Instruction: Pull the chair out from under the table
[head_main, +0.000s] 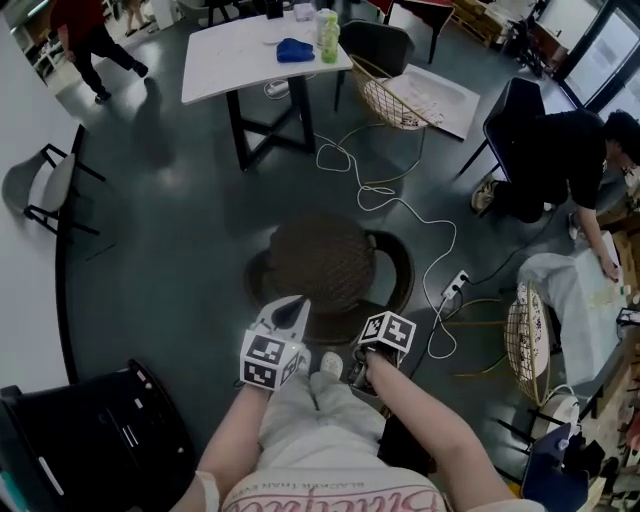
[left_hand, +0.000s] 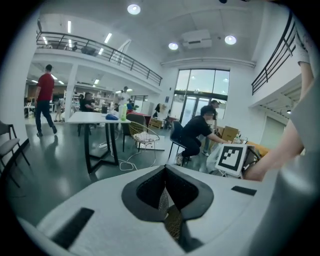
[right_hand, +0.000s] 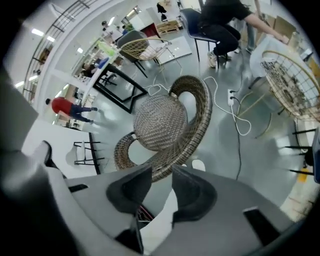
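The round brown wicker chair (head_main: 330, 262) stands on the dark floor, well apart from the white table (head_main: 250, 60) at the top of the head view. In the right gripper view the chair (right_hand: 160, 122) fills the middle, its curved back rim just beyond the jaws. My left gripper (head_main: 292, 312) hovers over the chair's near rim; its pads (left_hand: 165, 187) meet at the tips, and I see nothing held. My right gripper (head_main: 380, 335) is beside it, pointing steeply down. A gap stands between its fingertips (right_hand: 160, 172) with nothing in it.
White cables (head_main: 400, 200) and a power strip (head_main: 455, 285) trail right of the chair. Wire chairs stand by the table (head_main: 395, 95) and at right (head_main: 530, 340). A person (head_main: 560, 160) crouches at upper right. A black case (head_main: 100, 430) sits lower left, a folding chair (head_main: 55, 190) at left.
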